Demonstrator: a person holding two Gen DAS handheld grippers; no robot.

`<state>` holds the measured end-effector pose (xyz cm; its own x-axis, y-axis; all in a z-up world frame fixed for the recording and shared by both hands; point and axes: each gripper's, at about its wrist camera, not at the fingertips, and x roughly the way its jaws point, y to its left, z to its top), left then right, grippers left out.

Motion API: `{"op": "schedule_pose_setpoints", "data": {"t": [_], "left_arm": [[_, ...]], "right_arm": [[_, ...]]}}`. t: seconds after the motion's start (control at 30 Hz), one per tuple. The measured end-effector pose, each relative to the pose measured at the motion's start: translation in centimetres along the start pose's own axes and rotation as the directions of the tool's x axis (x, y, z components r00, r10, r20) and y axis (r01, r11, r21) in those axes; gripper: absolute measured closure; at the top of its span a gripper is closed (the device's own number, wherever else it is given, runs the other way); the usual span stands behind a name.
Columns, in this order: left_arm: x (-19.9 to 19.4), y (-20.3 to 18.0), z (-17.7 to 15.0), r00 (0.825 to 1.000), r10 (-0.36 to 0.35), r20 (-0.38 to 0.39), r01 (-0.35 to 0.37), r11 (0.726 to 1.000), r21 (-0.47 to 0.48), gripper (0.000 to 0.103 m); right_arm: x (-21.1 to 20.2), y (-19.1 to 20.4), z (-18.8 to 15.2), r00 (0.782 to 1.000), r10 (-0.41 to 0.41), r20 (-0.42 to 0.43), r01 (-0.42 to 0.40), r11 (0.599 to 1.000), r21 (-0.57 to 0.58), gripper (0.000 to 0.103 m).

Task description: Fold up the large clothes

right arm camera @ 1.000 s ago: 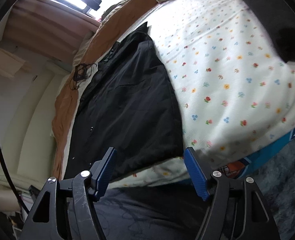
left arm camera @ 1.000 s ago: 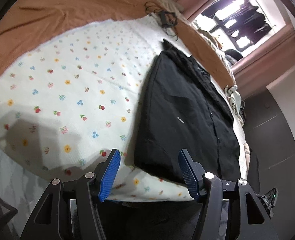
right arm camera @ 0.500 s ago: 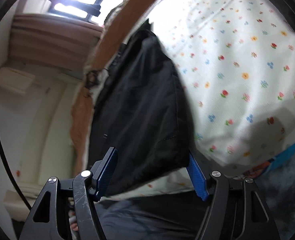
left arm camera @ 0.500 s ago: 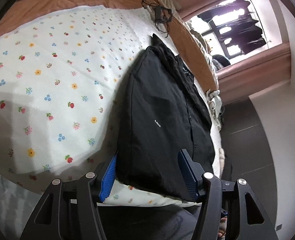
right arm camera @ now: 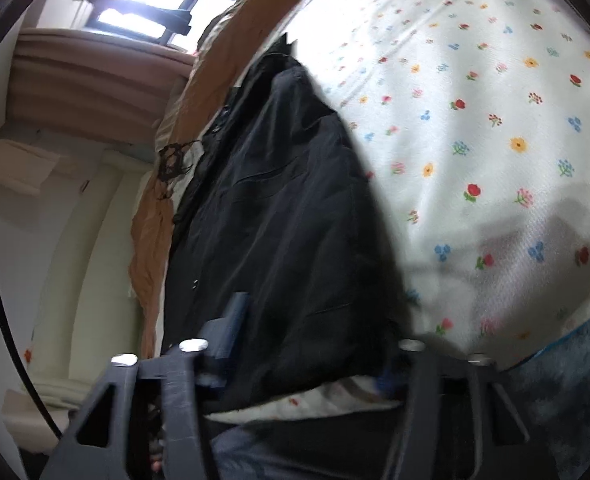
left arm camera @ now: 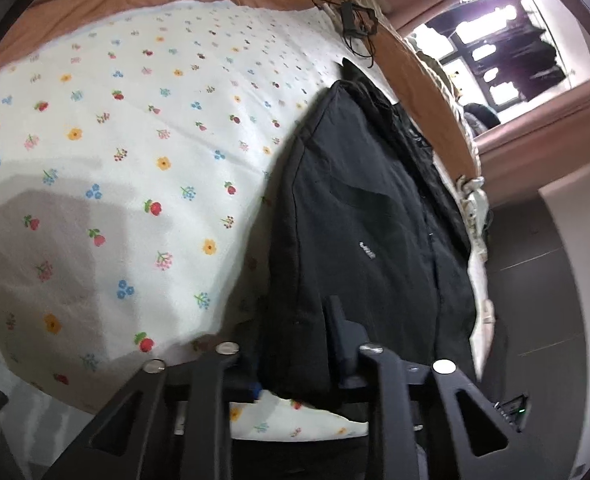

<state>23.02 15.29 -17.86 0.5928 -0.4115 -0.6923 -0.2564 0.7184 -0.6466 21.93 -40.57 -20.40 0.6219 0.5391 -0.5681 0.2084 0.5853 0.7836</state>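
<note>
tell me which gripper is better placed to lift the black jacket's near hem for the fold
Neither clearly: the left gripper and right gripper are both closing with the black fabric jacket hem between them, one at each corner.

left gripper [left arm camera: 295,344]: was wide open above the near hem, now closing with the hem of the black padded fabric jacket [left arm camera: 367,208] between its jaws
right gripper [right arm camera: 315,344]: likewise closing over the jacket's other near corner
jacket: looms closer in both views
</note>
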Motion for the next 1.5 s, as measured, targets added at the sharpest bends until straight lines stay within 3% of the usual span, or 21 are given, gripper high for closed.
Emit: {"op": "schedule_pose_setpoints", "data": {"t": [0.07,0.17,0.33,0.73,1.17,1.5], "left_arm": [[-0.4,-0.3,-0.4,1.000,0.007,0.012,-0.007,1.000,0.020,0.090],[-1.6,-0.9,-0.7,0.999,-0.026,0.033,0.025,0.999,0.024,0.092],[-4.7,-2.9,-1.1,0.994,-0.088,0.068,0.085,0.995,0.045,0.093],[-13.3,-6.3,-4.5,0.964,-0.227,0.139,0.220,0.973,0.066,0.093],[-21.7,-9.2,-7.5,0.915,-0.349,0.202,0.328,0.935,0.133,0.093],[-27.3,-10.7,-10.2,0.867,-0.433,0.245,0.393,0.898,0.197,0.093]], "right_arm": [[-0.1,-0.2,-0.2,1.000,0.009,0.003,-0.009,1.000,0.004,0.091],[-1.5,0.4,-0.5,0.999,0.031,0.041,-0.030,0.999,-0.028,0.094],[-5.1,2.8,-0.4,0.992,0.078,0.101,-0.069,0.994,-0.089,0.095],[-13.4,6.8,-1.5,0.973,0.180,0.143,-0.153,0.971,-0.182,0.095],[-22.0,9.5,-5.1,0.943,0.278,0.184,-0.223,0.937,-0.269,0.095],[-27.0,11.1,-7.7,0.916,0.341,0.211,-0.262,0.907,-0.331,0.095]]}}
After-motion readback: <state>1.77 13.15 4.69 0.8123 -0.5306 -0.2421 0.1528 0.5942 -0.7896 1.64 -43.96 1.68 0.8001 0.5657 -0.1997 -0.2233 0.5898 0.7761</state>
